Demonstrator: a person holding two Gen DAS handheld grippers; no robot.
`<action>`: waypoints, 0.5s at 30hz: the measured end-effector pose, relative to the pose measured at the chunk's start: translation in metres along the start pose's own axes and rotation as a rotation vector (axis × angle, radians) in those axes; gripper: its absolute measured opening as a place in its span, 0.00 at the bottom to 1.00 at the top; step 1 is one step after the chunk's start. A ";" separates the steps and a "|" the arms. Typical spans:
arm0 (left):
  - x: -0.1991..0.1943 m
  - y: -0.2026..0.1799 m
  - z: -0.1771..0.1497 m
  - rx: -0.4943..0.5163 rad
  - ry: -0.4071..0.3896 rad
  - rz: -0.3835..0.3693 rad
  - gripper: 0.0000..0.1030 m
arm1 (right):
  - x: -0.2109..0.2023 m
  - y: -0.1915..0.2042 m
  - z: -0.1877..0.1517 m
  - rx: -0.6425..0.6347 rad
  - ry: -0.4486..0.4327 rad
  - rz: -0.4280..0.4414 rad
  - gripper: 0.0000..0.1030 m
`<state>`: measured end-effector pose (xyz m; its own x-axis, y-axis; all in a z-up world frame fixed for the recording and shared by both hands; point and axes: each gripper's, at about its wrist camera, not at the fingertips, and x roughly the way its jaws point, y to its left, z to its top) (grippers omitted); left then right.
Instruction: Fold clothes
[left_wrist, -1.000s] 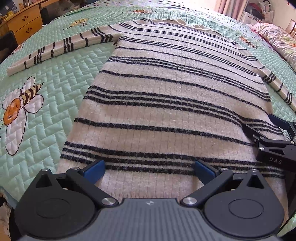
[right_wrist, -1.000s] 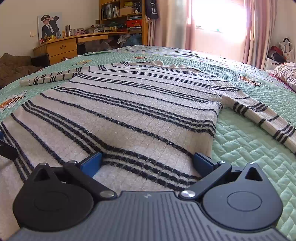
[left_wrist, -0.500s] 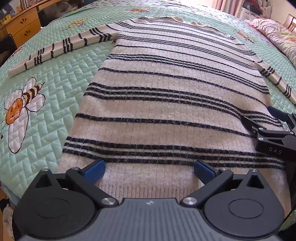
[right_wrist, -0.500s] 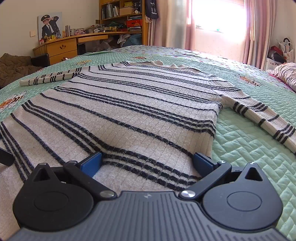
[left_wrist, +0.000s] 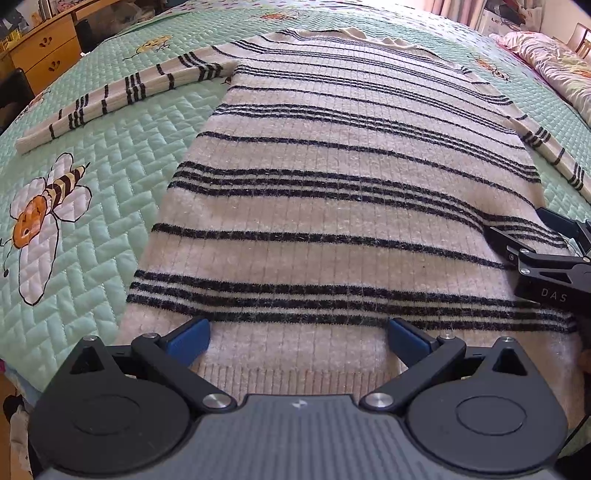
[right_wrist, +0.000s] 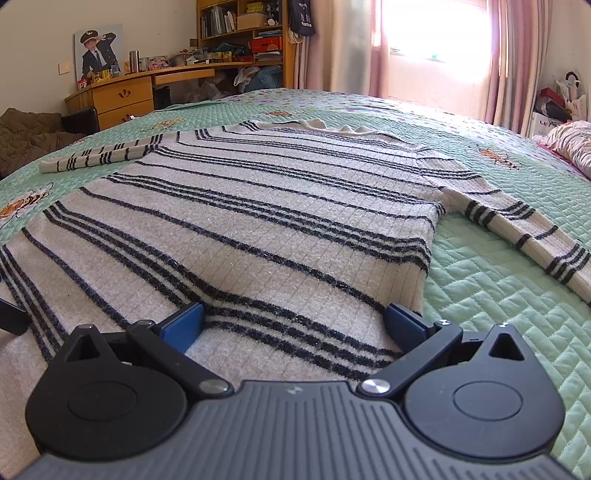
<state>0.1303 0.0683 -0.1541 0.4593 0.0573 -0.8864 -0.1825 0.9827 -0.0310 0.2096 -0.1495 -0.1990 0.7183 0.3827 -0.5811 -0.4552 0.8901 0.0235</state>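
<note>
A cream sweater with dark stripes (left_wrist: 343, 192) (right_wrist: 258, 229) lies flat on the bed, body spread, both sleeves out to the sides. Its left sleeve (left_wrist: 122, 96) stretches toward the far left, its right sleeve (right_wrist: 524, 236) toward the right. My left gripper (left_wrist: 297, 338) is open over the ribbed hem, blue pads wide apart, nothing between them. My right gripper (right_wrist: 293, 325) is open too, low over the hem's right corner. In the left wrist view the right gripper (left_wrist: 532, 243) shows as a black tool at the sweater's right edge.
The bed has a mint quilted cover (left_wrist: 92, 192) with bee prints (left_wrist: 40, 218). A wooden desk with drawers (right_wrist: 122, 96) and shelves stands beyond the bed at the back left. A pink bundle of bedding (right_wrist: 569, 144) lies at the far right. The bed's edge is just under my left gripper.
Both grippers have drawn back slightly toward the hem; the ribbed hem now shows in the left wrist view. The sweater has not moved, and both stay open.
</note>
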 end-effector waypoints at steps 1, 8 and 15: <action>-0.001 0.003 0.001 -0.007 -0.002 -0.003 0.99 | 0.000 0.001 0.001 0.003 0.012 -0.005 1.00; -0.015 0.031 0.007 -0.086 -0.042 -0.019 0.99 | -0.008 -0.001 0.004 0.072 0.059 0.004 1.00; -0.039 0.072 0.008 -0.142 -0.123 0.014 0.99 | -0.056 -0.021 -0.017 0.321 -0.049 0.167 1.00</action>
<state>0.1068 0.1379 -0.1182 0.5570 0.1007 -0.8244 -0.3069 0.9473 -0.0916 0.1695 -0.1937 -0.1805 0.6762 0.5334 -0.5081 -0.3853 0.8440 0.3732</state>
